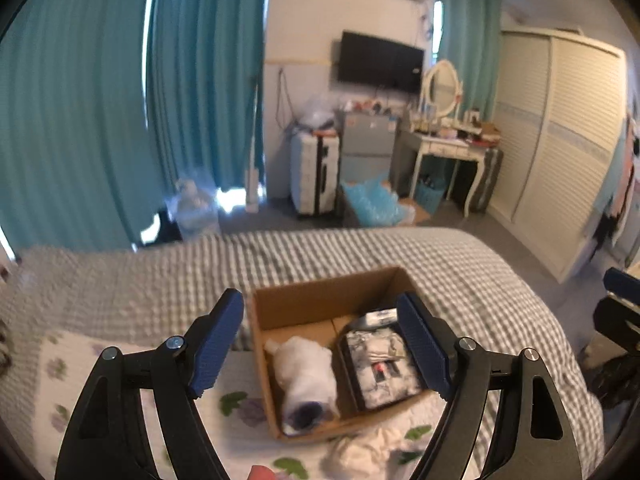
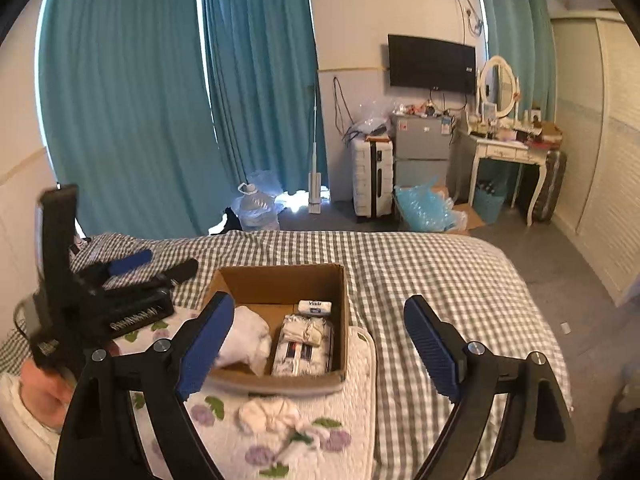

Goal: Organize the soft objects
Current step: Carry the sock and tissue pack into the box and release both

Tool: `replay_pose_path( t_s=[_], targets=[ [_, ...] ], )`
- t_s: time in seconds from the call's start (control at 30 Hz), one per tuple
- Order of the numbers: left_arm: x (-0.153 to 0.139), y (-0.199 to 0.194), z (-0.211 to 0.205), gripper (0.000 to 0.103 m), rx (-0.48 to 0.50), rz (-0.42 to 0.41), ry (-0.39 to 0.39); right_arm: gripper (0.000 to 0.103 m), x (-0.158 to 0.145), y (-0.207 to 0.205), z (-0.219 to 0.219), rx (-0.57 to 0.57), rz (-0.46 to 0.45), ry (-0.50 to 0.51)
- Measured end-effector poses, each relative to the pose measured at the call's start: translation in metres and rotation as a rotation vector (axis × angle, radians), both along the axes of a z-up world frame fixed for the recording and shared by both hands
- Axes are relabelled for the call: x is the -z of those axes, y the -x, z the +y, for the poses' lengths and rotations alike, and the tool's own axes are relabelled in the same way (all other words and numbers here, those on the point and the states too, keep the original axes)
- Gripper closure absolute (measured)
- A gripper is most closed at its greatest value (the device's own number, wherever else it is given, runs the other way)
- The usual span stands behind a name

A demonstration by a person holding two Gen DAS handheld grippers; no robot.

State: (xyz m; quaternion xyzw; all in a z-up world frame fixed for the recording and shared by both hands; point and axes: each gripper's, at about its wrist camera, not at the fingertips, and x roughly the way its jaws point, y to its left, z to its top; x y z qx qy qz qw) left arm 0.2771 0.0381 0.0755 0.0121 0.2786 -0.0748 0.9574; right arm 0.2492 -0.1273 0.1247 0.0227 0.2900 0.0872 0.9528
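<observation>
An open cardboard box [image 2: 280,284] [image 1: 320,300] sits on the bed. Inside lie a rolled white cloth [image 2: 248,340] [image 1: 304,376], a patterned soft pack [image 2: 304,344] [image 1: 384,364] and a small white tissue packet [image 2: 315,307]. A crumpled white cloth [image 2: 268,414] [image 1: 360,450] lies on the floral quilt [image 2: 352,400] in front of the box. My left gripper [image 1: 320,348] is open and empty above the box; it also shows at the left in the right wrist view [image 2: 132,264]. My right gripper [image 2: 320,352] is open and empty, just before the box.
The bed has a grey checked cover [image 2: 440,280]. Beyond it are teal curtains [image 2: 140,100], a water jug [image 2: 256,204], a white suitcase [image 2: 372,176], a small fridge [image 2: 422,148], a dressing table [image 2: 508,152] and a wardrobe [image 2: 600,160].
</observation>
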Motion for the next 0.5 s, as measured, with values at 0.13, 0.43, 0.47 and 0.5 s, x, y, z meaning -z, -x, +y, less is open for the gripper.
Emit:
replay_pose_path(
  t_s=[0.13,0.43,0.47,0.5],
  targets=[
    [-0.05,0.067,0.004,0.023,0.025,-0.096,-0.042,0.013,-0.036,0.052,0.01,-0.015,-0.054,0.027],
    [-0.095,0.188,0.035,0.022,0.031,-0.214,0.011,0.009,-0.079,0.16,0.033,-0.014,-0.151,0.058],
    [-0.095,0.197,0.038,0.022,0.037,-0.221,0.016,0.009,-0.078,0.167,0.035,-0.012,-0.154,0.068],
    [-0.095,0.204,0.041,0.022,0.036,-0.236,0.015,0.009,-0.075,0.175,0.038,-0.011,-0.153,0.084]
  ],
)
